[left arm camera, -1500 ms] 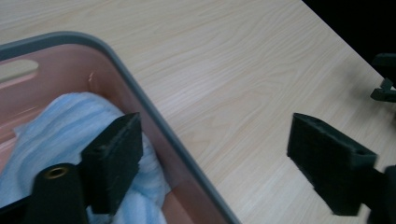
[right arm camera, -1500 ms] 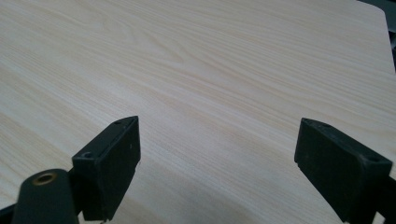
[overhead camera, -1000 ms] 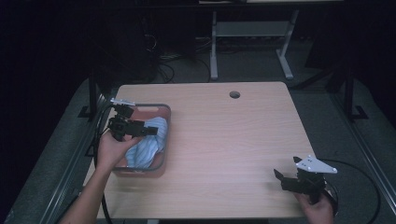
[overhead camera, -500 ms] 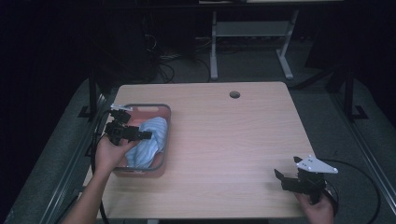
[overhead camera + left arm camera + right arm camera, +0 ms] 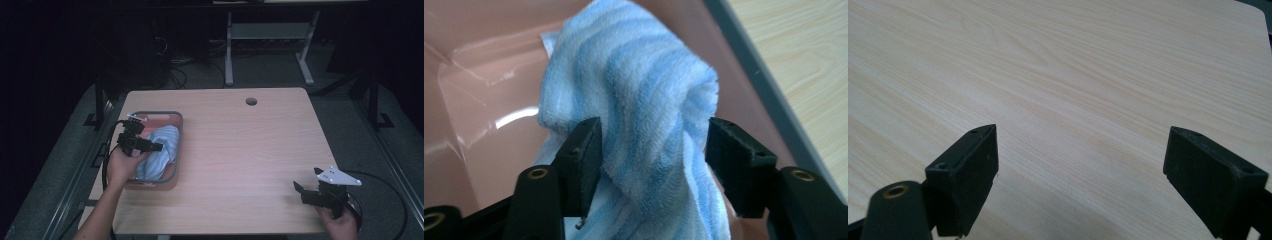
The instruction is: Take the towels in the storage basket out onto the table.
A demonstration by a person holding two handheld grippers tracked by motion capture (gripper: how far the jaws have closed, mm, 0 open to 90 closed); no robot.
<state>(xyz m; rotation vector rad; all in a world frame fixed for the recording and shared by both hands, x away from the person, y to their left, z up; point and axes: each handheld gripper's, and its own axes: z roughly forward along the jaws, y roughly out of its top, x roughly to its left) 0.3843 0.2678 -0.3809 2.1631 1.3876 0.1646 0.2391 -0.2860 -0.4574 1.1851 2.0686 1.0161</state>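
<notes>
A blue-and-white striped towel [image 5: 166, 145] [image 5: 639, 75] lies bunched in a pink bin with a grey rim [image 5: 179, 131] [image 5: 479, 65] at the table's left side. My left gripper [image 5: 155, 147] [image 5: 654, 145] is down in the bin, its jaws on either side of a raised fold of the towel. The jaws have just been closing. The left pad touches the cloth and the right pad stands at its edge, with no firm pinch showing. My right gripper [image 5: 300, 192] [image 5: 1080, 165] rests wide open over bare wood near the front right corner, with nothing between its jaws.
The light wooden table [image 5: 240, 145] has a round cable hole [image 5: 251, 101] near its far edge. Beyond the table stands a grey metal frame [image 5: 265, 35] on a dark floor. Cables trail from both grippers.
The left gripper has sunk into the bin onto the towel, and its jaws have narrowed around the fold. The right gripper has stayed where it was.
</notes>
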